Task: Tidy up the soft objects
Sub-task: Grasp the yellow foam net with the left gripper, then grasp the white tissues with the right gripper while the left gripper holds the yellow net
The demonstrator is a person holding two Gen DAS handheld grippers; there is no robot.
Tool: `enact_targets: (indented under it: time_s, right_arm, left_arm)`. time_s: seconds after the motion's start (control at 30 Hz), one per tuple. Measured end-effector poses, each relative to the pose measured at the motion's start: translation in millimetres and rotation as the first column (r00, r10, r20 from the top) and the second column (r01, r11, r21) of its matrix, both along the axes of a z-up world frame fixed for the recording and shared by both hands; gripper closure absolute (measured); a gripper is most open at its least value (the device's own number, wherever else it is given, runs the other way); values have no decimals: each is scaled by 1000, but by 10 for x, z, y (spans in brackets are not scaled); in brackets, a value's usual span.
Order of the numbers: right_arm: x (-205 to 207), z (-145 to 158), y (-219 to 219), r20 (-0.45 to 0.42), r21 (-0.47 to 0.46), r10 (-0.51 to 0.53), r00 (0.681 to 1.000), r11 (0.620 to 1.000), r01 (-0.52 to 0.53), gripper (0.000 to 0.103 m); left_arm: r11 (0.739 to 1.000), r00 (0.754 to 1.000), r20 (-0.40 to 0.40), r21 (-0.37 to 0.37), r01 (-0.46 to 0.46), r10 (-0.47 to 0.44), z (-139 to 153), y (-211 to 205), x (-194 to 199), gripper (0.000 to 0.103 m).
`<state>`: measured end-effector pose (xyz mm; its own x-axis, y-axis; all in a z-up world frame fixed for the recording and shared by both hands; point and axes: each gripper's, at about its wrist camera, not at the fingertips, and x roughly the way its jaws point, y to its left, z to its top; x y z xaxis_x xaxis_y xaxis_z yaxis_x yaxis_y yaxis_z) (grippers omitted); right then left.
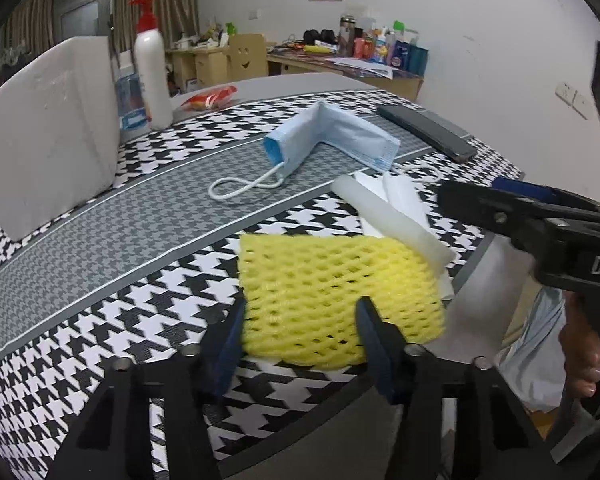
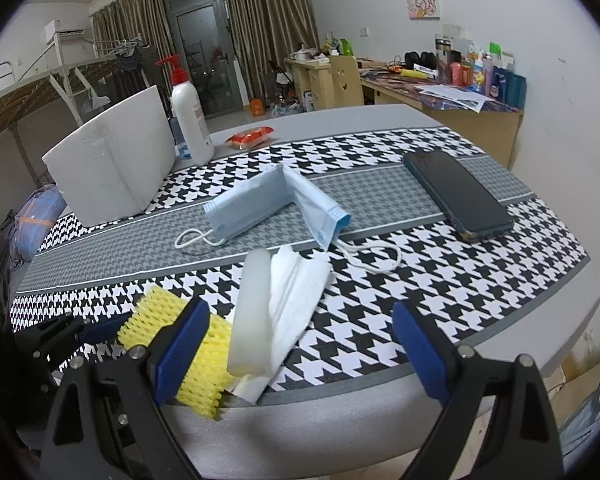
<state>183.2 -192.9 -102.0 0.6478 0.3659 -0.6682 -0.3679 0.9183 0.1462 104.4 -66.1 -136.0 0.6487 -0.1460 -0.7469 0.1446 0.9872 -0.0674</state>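
Note:
A yellow foam net [image 1: 320, 284] lies at the near edge of the houndstooth table runner [image 1: 112, 292]. My left gripper [image 1: 302, 340] is closed on its near left part: the left pad sits against the net's left edge and the right finger lies across it. In the right wrist view the net [image 2: 160, 316] shows at the lower left. My right gripper [image 2: 302, 348] is open wide above the table's edge, around the near ends of a white foam roll [image 2: 252, 312] and folded white sheets [image 2: 300, 292] without touching them. A blue face mask [image 2: 276, 204] lies further back.
A dark phone [image 2: 456, 196] lies at the right of the runner. A white foam box [image 2: 112, 168], a lotion pump bottle [image 2: 190, 120] and a red snack packet [image 2: 252, 136] stand at the back left. A person's hand [image 1: 580, 352] holds the right gripper's handle.

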Motion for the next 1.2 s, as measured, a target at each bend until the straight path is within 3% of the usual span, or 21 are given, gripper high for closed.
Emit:
enact_targets:
  time_s: [0.17,0.33,0.73,1.07,1.2]
  right_arm:
    - [28,-60,-5,-26,6,-7,1000,1000,7,8]
    - [71,-89,-14,-34,-3,-16,999,1000,16,8]
    - [202,-141,-151,-57,-3,-76,995,997,76,9]
    - [323,-288,-39,-137,-19,-59,989,998,57,33]
    - [328,-297,38,-123,-44,-56,991,998,51,42]
  left_arm:
    - [999,999,10,-32,32,-32,3,-42,13,73]
    - [994,999,14,-96,48,-47,3,-18,32,82]
    - [989,997,56,-140,55,-47,132,79,-32,83]
    - [988,996,73,-143,65,-55,152,92,-97,83]
    - [987,995,80,-144,68,-57,161,97,-115,83]
